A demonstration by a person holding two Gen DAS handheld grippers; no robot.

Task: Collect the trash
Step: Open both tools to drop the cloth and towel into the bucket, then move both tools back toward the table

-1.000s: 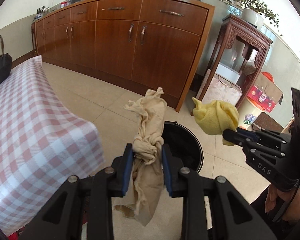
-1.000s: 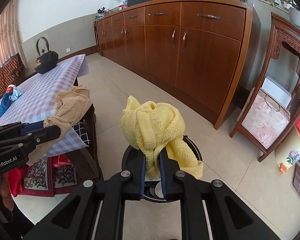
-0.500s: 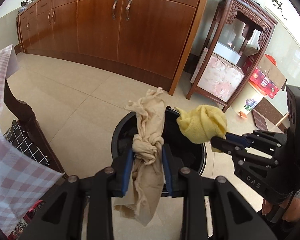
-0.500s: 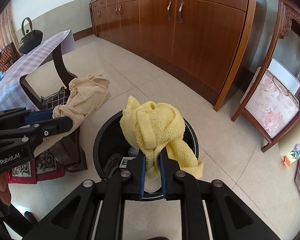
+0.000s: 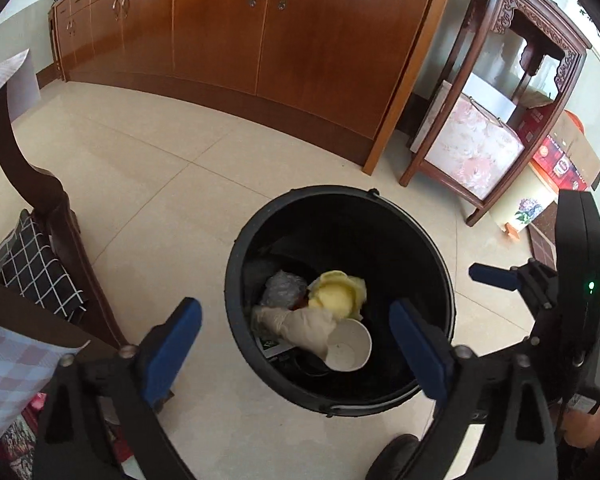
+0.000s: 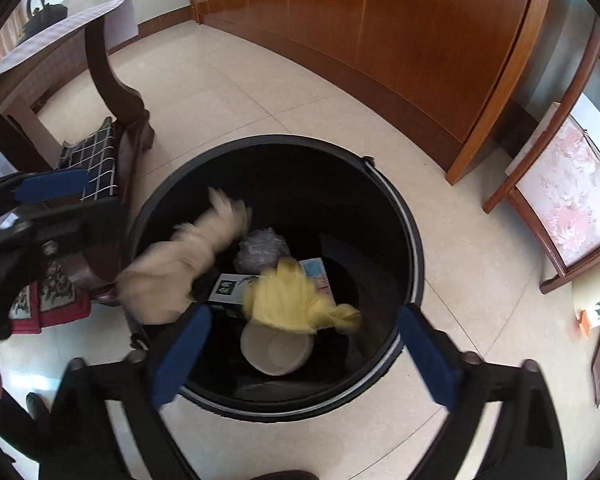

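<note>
A black round bin (image 5: 236,280) (image 6: 414,264) stands on the tiled floor below both grippers. The yellow cloth (image 5: 336,294) (image 6: 296,300) and the beige cloth (image 5: 300,324) (image 6: 180,268) are inside the bin opening, blurred in the right wrist view. A white cup (image 5: 348,350) (image 6: 276,350), a grey crumpled wad (image 5: 282,288) and a small carton (image 6: 228,288) lie in the bin. My left gripper (image 5: 296,340) is open and empty over the bin. My right gripper (image 6: 300,352) is open and empty over the bin; it also shows in the left wrist view (image 5: 496,276).
A wooden cabinet (image 5: 300,40) runs along the back. A carved wooden stand (image 5: 500,100) with a pink cushion stands at the right. A dark table leg (image 5: 40,200) and checked tablecloth (image 5: 8,364) are at the left. Boxes (image 5: 560,164) sit far right.
Both grippers opened over the bin and let go of their cloths. The yellow and beige cloths have dropped into the bin. Both views now look further down into it.
</note>
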